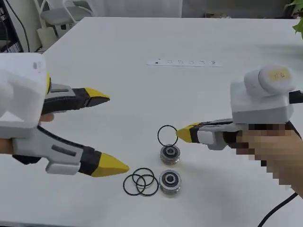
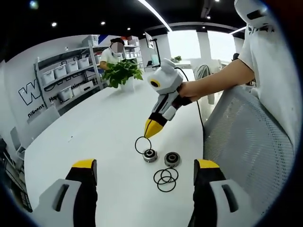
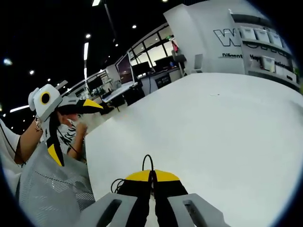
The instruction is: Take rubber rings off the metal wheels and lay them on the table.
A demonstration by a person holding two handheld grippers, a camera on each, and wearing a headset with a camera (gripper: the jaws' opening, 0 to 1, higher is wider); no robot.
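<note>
Head view: the right gripper (image 1: 182, 134) has its yellow-tipped jaws pressed together on a thin black rubber ring (image 1: 158, 136), held upright just over a small round metal wheel (image 1: 170, 154). A second metal wheel (image 1: 170, 181) sits closer to the near edge of the white bench (image 1: 142, 71), with three loose black rings (image 1: 140, 182) just beside it. The left gripper (image 1: 118, 132) hovers with its jaws spread wide and nothing in them.

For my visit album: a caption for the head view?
Right gripper shut on a rubber ring above one metal wheel; more rings lie on the table.
</note>
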